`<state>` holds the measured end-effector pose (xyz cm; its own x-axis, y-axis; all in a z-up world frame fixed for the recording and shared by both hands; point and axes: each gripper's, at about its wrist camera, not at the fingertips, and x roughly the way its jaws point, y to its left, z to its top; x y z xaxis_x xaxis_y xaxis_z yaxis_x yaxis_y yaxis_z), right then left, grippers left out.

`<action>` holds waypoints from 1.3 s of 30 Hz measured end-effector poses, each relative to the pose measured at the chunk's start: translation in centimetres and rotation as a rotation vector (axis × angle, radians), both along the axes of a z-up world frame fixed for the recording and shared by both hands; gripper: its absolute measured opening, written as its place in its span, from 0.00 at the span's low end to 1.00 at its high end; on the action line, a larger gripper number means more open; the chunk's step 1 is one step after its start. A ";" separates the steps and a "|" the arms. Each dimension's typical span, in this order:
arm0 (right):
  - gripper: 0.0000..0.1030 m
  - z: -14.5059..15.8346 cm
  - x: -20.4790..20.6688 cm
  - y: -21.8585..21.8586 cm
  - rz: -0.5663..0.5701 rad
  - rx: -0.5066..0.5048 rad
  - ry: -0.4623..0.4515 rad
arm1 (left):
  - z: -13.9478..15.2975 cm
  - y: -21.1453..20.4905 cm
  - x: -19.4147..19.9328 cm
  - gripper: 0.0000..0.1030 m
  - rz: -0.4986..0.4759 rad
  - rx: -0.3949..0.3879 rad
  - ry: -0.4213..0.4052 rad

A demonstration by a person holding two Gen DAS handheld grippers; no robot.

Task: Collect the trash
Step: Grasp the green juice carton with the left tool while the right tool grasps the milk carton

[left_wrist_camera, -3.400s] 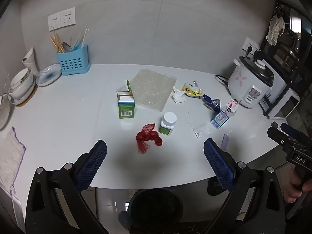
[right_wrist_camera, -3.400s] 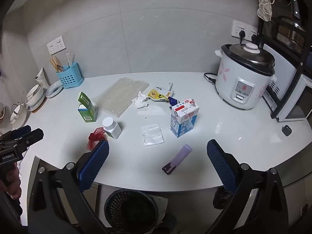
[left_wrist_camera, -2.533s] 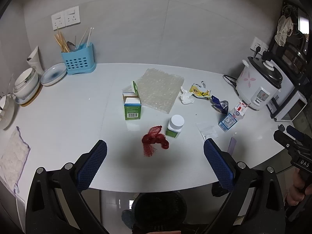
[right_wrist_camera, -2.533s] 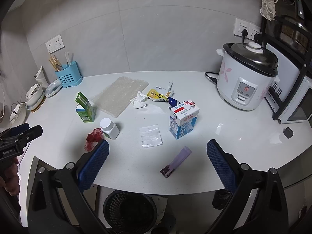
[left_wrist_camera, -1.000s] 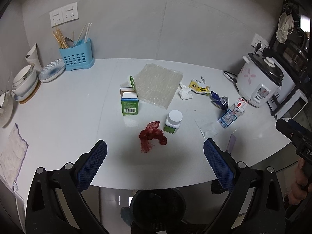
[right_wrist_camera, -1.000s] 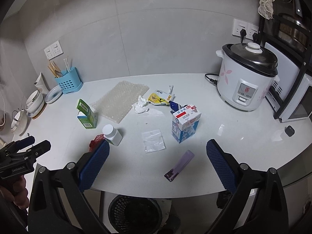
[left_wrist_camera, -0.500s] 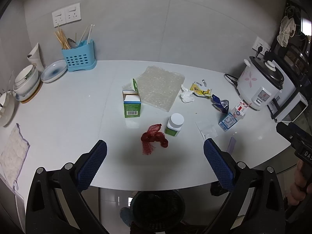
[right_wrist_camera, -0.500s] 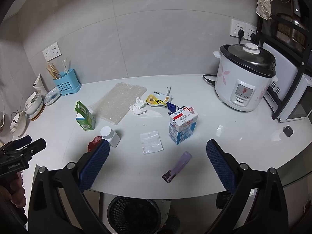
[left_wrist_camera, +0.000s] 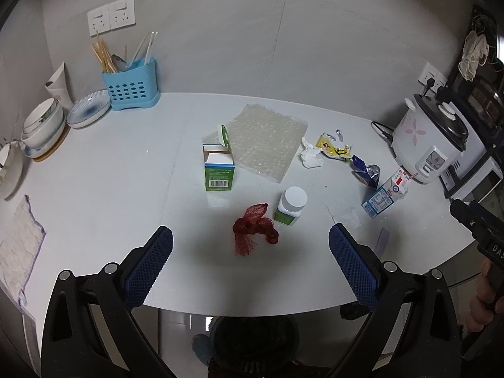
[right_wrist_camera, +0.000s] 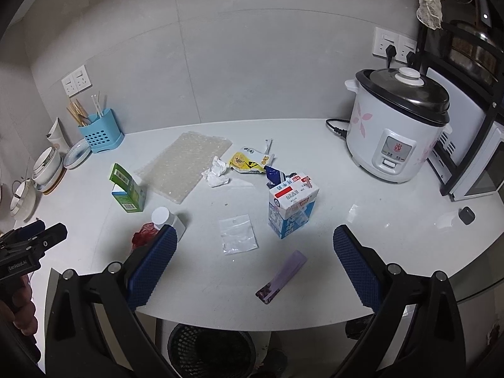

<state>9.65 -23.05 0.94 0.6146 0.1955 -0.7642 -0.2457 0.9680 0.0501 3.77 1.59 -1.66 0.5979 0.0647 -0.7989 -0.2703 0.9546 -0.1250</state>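
Trash lies scattered on the white counter [left_wrist_camera: 110, 189]: a red mesh net [left_wrist_camera: 253, 228], a white pill bottle [left_wrist_camera: 289, 206], a green carton [left_wrist_camera: 219, 170], a bubble-wrap sheet [left_wrist_camera: 263, 140], a crumpled tissue [right_wrist_camera: 216, 172], a yellow wrapper [right_wrist_camera: 250, 160], a blue-white milk carton [right_wrist_camera: 291, 208], a clear plastic bag [right_wrist_camera: 237, 234] and a purple wrapper [right_wrist_camera: 282, 277]. My left gripper [left_wrist_camera: 250, 252] hovers open just in front of the net. My right gripper [right_wrist_camera: 252, 252] is open above the plastic bag and purple wrapper. A black bin [right_wrist_camera: 209, 351] stands under the counter's front edge.
A rice cooker [right_wrist_camera: 398, 126] stands at the right with a microwave [right_wrist_camera: 478, 170] beside it. A blue utensil holder [left_wrist_camera: 129, 89], bowls and plates [left_wrist_camera: 44, 126] sit at the back left, a cloth [left_wrist_camera: 17, 249] at the left edge.
Both grippers drifted slightly over the counter; the views shifted a little. Both stay open and no trash has moved.
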 end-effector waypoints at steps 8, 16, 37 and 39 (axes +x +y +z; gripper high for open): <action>0.93 -2.3 3.5 0.6 -0.033 -0.048 0.005 | -2.0 2.3 3.3 0.94 0.052 0.019 0.020; 0.91 -6.3 7.9 0.4 -0.041 -0.057 0.074 | -5.1 4.4 8.1 0.94 0.072 0.026 0.060; 0.89 -13.2 13.2 -0.9 0.016 -0.082 0.043 | -13.6 6.5 15.9 0.81 0.111 0.108 0.094; 0.89 -13.8 13.5 -0.7 0.023 -0.087 0.041 | -14.1 6.6 16.3 0.72 0.121 0.123 0.105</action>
<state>23.12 -23.72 -12.83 0.5788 0.1410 -0.8032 -0.2674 0.9633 -0.0236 20.02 8.19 -15.74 0.4939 0.2321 -0.8380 -0.3892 0.9208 0.0256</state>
